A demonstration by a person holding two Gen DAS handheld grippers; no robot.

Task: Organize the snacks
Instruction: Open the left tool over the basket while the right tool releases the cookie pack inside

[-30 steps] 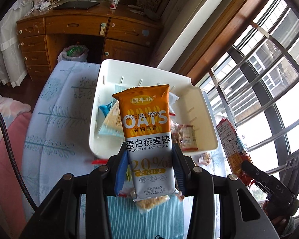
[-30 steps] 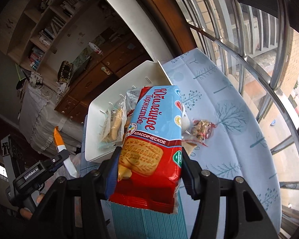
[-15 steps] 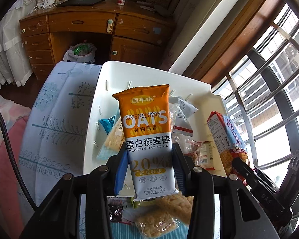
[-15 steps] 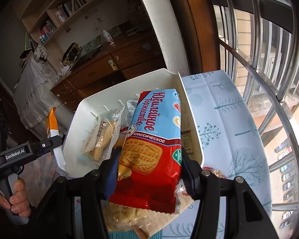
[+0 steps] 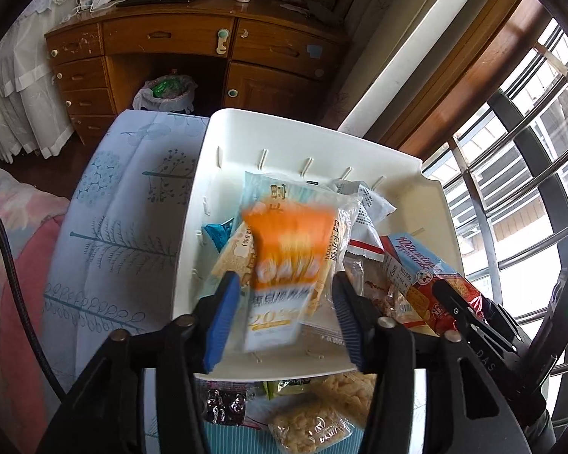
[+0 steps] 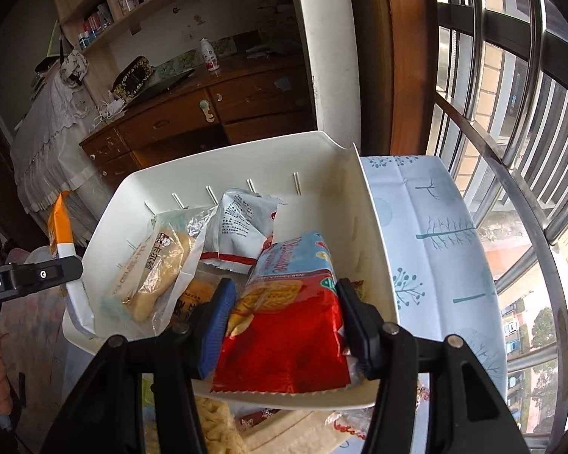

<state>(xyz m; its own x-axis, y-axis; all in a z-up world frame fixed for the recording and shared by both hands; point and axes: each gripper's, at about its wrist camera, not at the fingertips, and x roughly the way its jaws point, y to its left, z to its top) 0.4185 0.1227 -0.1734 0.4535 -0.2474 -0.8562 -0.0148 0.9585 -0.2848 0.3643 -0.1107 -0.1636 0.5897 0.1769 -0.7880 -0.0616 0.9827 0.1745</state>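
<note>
A white bin [image 5: 284,132] on the table holds several snack packets. My left gripper [image 5: 284,283] hangs over its near left part with its jaws opening. The orange and white oat bar [image 5: 287,265] is blurred between the blue pads, with a gap on each side, above the packets. In the right wrist view my right gripper [image 6: 286,291] is shut on a red and blue biscuit pack [image 6: 284,333], held over the bin's [image 6: 371,246] near right corner. That pack [image 5: 416,276] also shows in the left wrist view. The oat bar [image 6: 58,230] shows at the left of the right wrist view.
The table's pale blue cloth with tree prints [image 5: 125,227] lies left of the bin and also to its right [image 6: 435,246]. Loose snack bags [image 5: 310,423] lie in front of the bin. A wooden desk [image 5: 193,45] stands behind; window bars [image 6: 511,132] run along the right.
The left jaws have spread and the oat bar has come loose and blurred, sliding down. The right gripper has carried the biscuit pack lower, over the bin's near right corner.
</note>
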